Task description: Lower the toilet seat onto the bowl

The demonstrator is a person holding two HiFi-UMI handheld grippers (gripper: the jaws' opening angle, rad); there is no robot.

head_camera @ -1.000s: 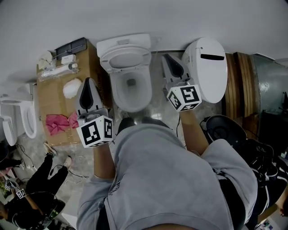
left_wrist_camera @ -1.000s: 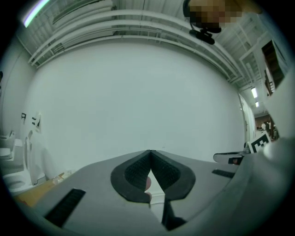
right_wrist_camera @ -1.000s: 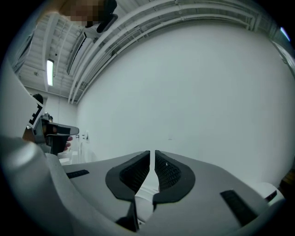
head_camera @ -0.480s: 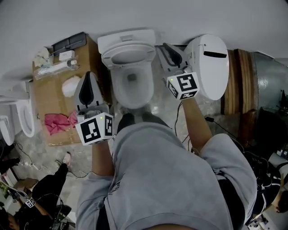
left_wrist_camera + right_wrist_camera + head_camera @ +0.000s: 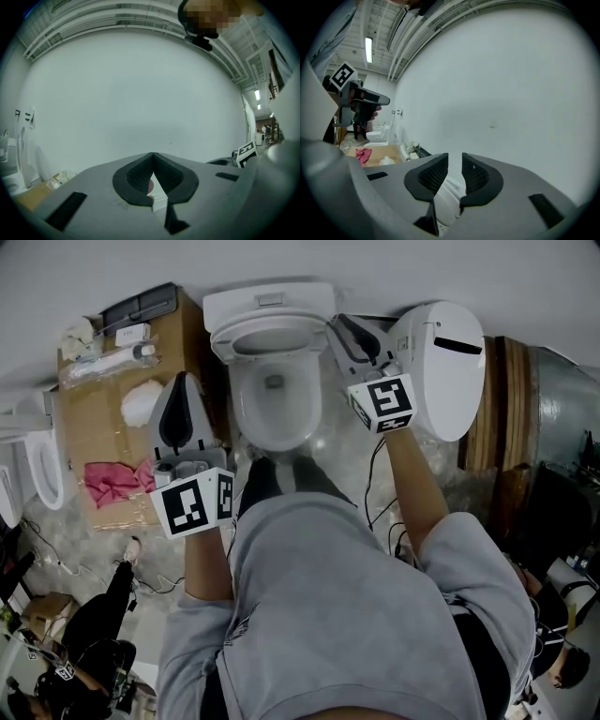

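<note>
In the head view, a white ceramic toilet bowl (image 5: pixel 239 423) is seen against the wall, just ahead of the person's grey-clad body; the white oval toilet seat (image 5: pixel 221 341) appears raised behind the bowl's opening, resting back against the white cistern (image 5: pixel 270 301), not down on the bowl. The right hand-held gripper (image 5: pixel 340 322) is held at the seat's right edge, with its tips just beside it; contact cannot be made out. The left hand-held gripper (image 5: pixel 184 382) is held to the left of the bowl, apart from the seat, over the edge of a brown cardboard box (image 5: pixel 98 418) on which a pink cloth (image 5: pixel 108 481) is laid. A second white oval toilet lid with a black slot (image 5: pixel 441 371) is seen to the right of the right hand-held gripper.

In the left gripper view, the two dark padded jaws are seen closed with their tips met; nothing is gripped between them, and only the pale wall is faced.

In the right gripper view, the jaws are seen parted by a narrow gap, having just been opening; no thing is pressed between the pads, and white parts of the toilet are seen below, through the gap. The left hand-held gripper, the box and the cloth are visible at the far left.
</note>
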